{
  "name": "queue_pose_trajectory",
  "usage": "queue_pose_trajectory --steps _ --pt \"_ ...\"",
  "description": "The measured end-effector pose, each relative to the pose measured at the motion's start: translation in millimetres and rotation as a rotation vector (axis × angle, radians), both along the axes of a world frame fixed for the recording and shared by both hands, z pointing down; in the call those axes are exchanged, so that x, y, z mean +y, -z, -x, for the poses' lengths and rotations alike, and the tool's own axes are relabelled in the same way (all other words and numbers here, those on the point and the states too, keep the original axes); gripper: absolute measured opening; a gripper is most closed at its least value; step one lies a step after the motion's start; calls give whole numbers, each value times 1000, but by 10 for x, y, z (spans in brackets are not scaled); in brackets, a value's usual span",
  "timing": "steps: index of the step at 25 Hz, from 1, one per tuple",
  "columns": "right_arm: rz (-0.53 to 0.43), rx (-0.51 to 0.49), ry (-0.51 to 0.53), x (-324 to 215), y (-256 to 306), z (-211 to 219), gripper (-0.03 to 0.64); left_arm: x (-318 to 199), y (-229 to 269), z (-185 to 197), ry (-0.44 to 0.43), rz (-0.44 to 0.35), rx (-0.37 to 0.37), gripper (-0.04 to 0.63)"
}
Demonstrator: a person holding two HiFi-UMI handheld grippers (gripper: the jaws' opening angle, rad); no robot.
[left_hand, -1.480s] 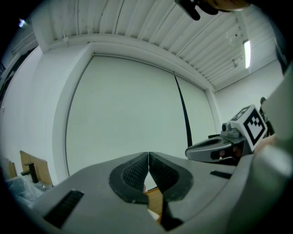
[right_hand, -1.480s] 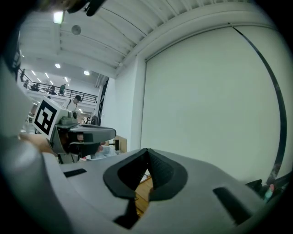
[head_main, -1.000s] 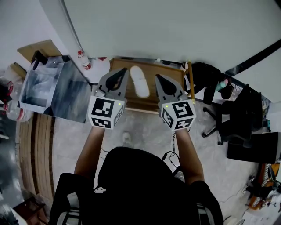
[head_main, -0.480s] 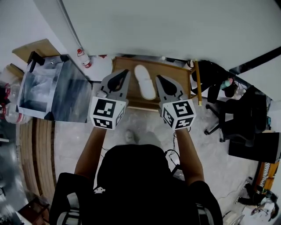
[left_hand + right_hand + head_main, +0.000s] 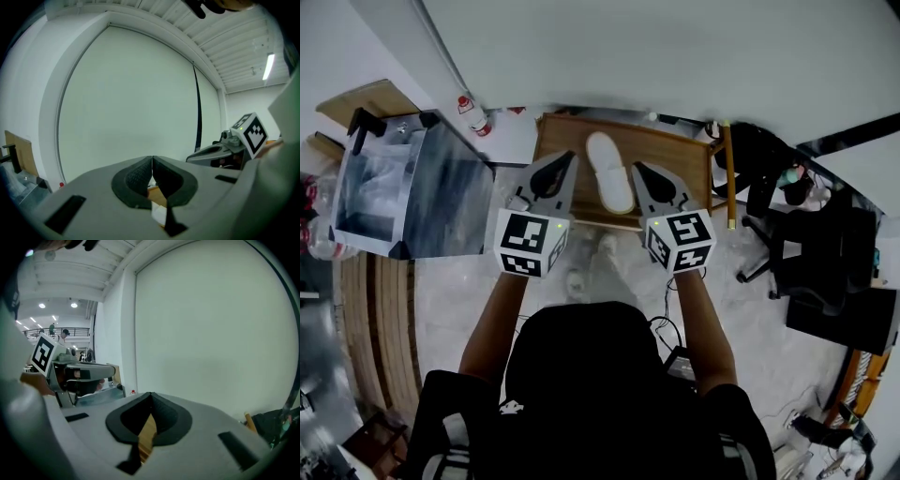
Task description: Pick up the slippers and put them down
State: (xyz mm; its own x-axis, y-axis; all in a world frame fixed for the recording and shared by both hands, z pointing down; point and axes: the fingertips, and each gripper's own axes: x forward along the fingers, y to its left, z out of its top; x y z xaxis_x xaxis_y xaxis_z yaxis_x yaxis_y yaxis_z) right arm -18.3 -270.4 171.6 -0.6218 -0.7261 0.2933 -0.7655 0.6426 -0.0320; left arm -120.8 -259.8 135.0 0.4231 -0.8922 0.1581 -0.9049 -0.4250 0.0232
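Note:
One white slipper [image 5: 608, 172] lies lengthwise on a low wooden rack [image 5: 675, 155] against the white wall, seen in the head view. My left gripper [image 5: 569, 159] hangs just left of the slipper and my right gripper [image 5: 636, 169] just right of it, both above the rack's front part. Both are shut with nothing between the jaws. In the left gripper view a sliver of the white slipper [image 5: 159, 214] and of the wood shows below the closed left gripper [image 5: 152, 161]. The right gripper [image 5: 151, 397] view shows only the wooden rack [image 5: 147, 436] under its closed tips.
A grey metal box [image 5: 408, 183] stands left of the rack. Red-capped bottles [image 5: 469, 109] sit by the wall. Black office chairs [image 5: 797, 248] crowd the right side. Cables [image 5: 661, 328] trail on the floor near the person's feet.
Both grippers have sunk toward the rack and slipper, staying shut on either side of it. The rack now shows larger and further right in the head view.

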Motion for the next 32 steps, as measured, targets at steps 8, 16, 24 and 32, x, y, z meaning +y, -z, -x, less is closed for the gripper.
queue_pose_trajectory --steps 8,16,24,32 --pt "90 36 27 -497 -367 -68 -2 -467 -318 -63 19 76 -6 6" --pt "198 103 66 -907 -913 -183 -2 -873 -732 -138 53 158 -14 6" --pt "320 159 112 -1071 -1526 -241 3 -1112 -1084 -147 84 209 -29 6" --pt "407 245 207 -1063 -2063 -161 66 -1162 -1390 -111 112 273 -30 6"
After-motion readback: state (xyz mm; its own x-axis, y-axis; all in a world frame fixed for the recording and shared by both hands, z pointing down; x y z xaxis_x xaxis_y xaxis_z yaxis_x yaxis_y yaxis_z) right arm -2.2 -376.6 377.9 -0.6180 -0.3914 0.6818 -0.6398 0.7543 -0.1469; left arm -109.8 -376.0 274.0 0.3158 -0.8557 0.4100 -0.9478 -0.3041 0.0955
